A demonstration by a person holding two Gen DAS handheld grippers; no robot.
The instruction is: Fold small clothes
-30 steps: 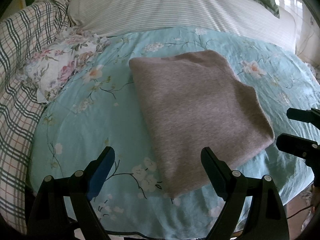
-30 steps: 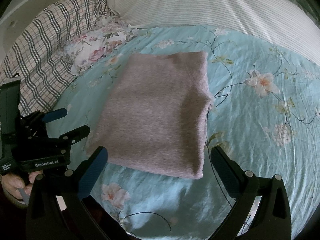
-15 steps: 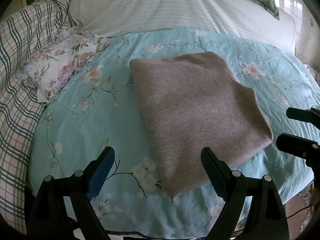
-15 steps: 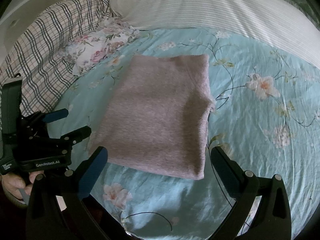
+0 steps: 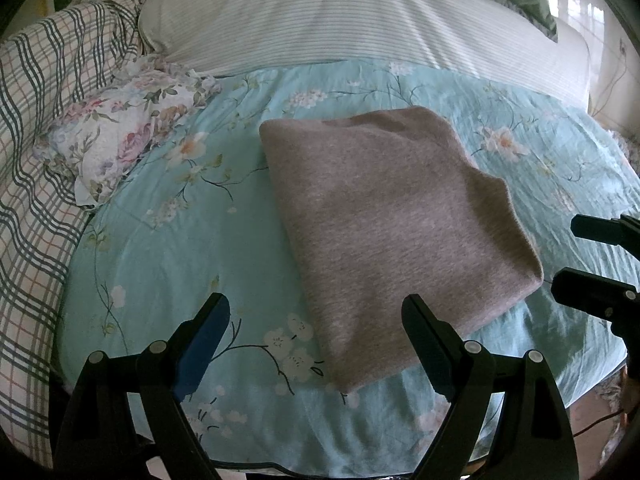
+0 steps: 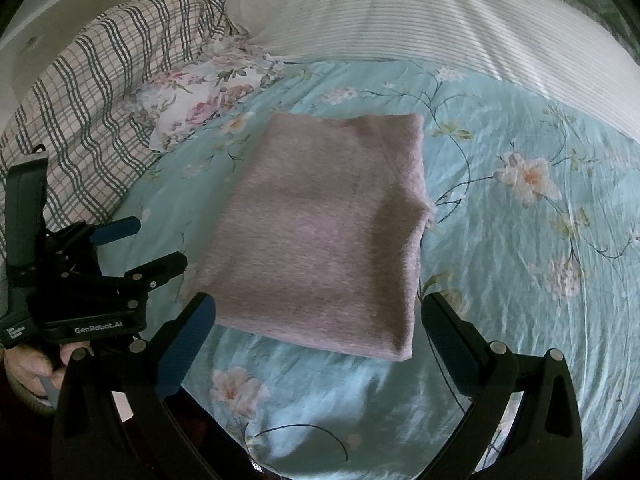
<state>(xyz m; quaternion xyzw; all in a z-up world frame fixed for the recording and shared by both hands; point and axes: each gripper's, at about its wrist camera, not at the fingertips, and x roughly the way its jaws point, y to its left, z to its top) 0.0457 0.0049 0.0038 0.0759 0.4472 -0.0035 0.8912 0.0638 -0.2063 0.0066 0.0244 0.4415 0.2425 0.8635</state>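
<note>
Garment: folded grey knit (image 5: 384,224) lies flat on the floral bedsheet (image 5: 168,240).
Left gripper (image 5: 316,344): fingers wide, empty.
Right gripper (image 6: 318,338): wide, empty.
Tip: pinch both near corners evenly, fold away.

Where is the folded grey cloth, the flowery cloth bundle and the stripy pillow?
Folded grey cloth (image 5: 384,232), left wrist view, middle of its top face.
Flowery cloth bundle (image 5: 120,136), left wrist view, middle of the bundle.
Stripy pillow (image 6: 400,12), right wrist view, its broad front.
</note>
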